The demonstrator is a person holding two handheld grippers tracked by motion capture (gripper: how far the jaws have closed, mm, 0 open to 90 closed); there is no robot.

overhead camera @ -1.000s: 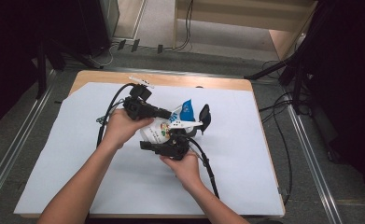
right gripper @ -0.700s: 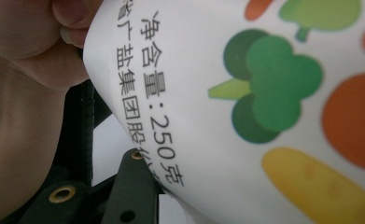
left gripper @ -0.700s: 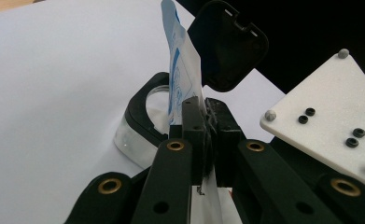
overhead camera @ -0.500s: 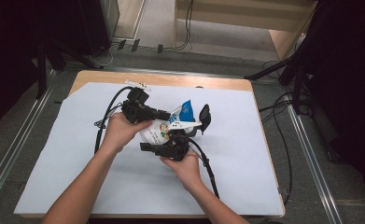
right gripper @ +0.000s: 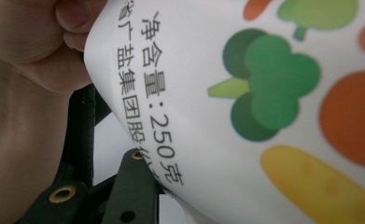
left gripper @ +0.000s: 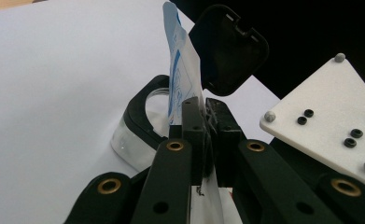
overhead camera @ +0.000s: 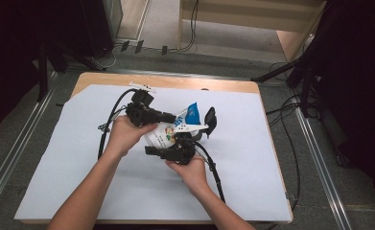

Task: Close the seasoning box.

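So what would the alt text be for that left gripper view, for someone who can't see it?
Two black jaws of the left gripper are pinched shut on the edge of a white and blue printed packet, which stands upright above a white sheet. Behind it sits a clear container with a black rim and an open black lid.

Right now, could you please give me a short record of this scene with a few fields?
surface: white sheet over a wooden table
pouch: white and blue pouch held up between both grippers, vegetable print and "250" on its face
container: clear container with black rim and open black lid, behind the pouch
left gripper: shut on the pouch's top edge
right gripper: at the pouch's lower part, jaws hidden by it
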